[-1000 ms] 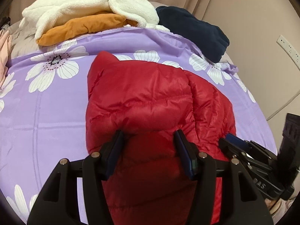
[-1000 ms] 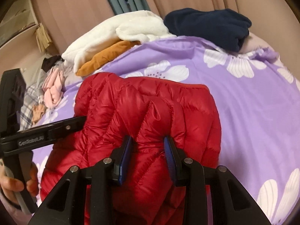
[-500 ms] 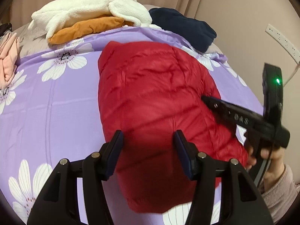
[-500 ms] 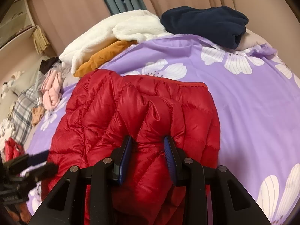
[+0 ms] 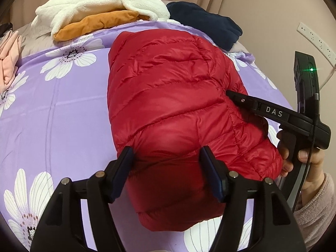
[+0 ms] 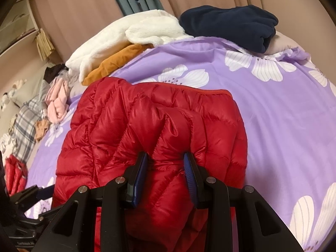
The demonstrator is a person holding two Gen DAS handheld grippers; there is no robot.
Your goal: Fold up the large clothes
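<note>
- Since a second ago the left claw [image 5: 167, 168] has let the red down jacket [image 5: 172, 109] drop flat on the purple flowered bedspread [image 5: 52, 113]
- Left claw now gapes wide above the jacket's near end, holding nothing
- Right claw [image 6: 166, 168] pinches a puffed fold of the jacket [image 6: 151, 134], jaws partly closed on it
- Beyond the jacket lie a white fleece [image 5: 98, 2], an orange garment [image 5: 92, 24] and a navy fleece [image 5: 205, 24]
</note>
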